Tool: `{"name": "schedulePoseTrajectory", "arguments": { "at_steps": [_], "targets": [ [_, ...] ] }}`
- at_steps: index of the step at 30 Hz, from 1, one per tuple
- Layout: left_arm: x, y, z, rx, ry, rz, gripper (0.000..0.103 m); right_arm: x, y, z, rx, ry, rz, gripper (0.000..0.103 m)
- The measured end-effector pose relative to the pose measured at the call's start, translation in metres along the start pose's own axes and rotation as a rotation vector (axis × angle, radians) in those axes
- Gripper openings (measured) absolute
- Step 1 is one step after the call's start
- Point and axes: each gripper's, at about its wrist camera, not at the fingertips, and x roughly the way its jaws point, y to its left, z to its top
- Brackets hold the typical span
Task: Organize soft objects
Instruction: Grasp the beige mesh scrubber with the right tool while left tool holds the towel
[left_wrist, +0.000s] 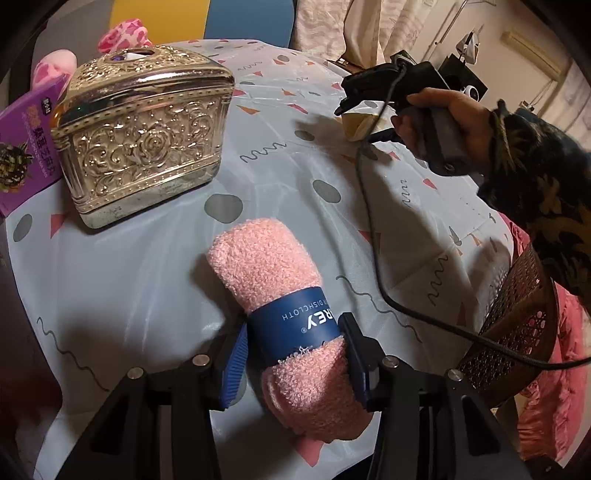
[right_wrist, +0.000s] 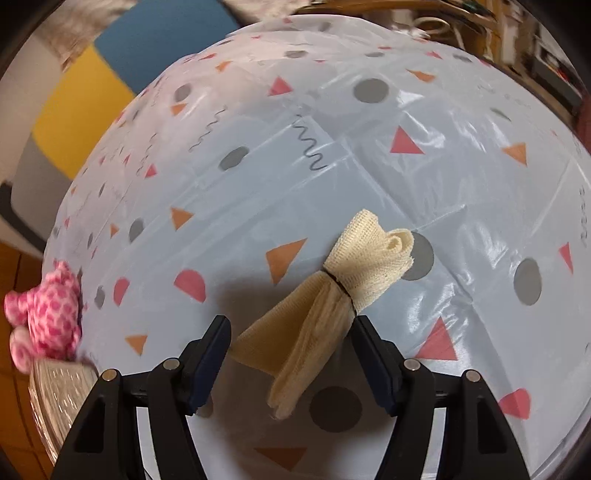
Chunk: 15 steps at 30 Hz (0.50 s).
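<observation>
On the far left of the bench (left_wrist: 110, 295), left wrist view: purple carton (left_wrist: 22, 147), pink plush toy (left_wrist: 123, 35) behind it, then an embossed gold box (left_wrist: 144, 144), rigid, not part of the sort. Centre: pink dishcloth roll (left_wrist: 266, 273) lying on the bench, blue paper band (left_wrist: 295, 321) round its near half. Left tongs (left_wrist: 291, 328) straddle it at the band, about half spread. The right pad looks to be against the band, the left pad just beside it. Can't tell if they're actually squeezing. Judgement: the roll is light, fluffy terry and will compress a lot before it resists. The band is the stiffest spot and keeps the roll from unwinding, so grip there, across the roll. The paper may slide on the pads, so bite firmly. Right of that: a hand carries the right tongs (right_wrist: 291, 321) over a cream mesh cloth (right_wrist: 332, 291), with a brown perforated basket (left_wrist: 517, 317) at the bench's right edge, the likely drop spot. Right wrist view: the tongs are spread wide with the cloth between them, neither pad clearly touching. It's tied with a thin black band (right_wrist: 341, 291), with a rolled head beyond and loose tails near. Judgement: very light and limp. Take it at the tie, or the tails will droop and drag.
</observation>
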Motion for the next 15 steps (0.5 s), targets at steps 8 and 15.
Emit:
{"name": "schedulePoseTrajectory", "arguments": {
  "at_steps": [8,15],
  "targets": [
    [0.004,0.004,-0.004,-0.017,-0.019,-0.016,0.049,-0.004,0.035,-0.025,-0.248,0.019,-0.041,0.022],
    [0.003,0.005,-0.009,-0.026,-0.035,-0.012,0.049,-0.004,0.081,-0.112,-0.604,0.214,0.046,0.025]
  ]
}}
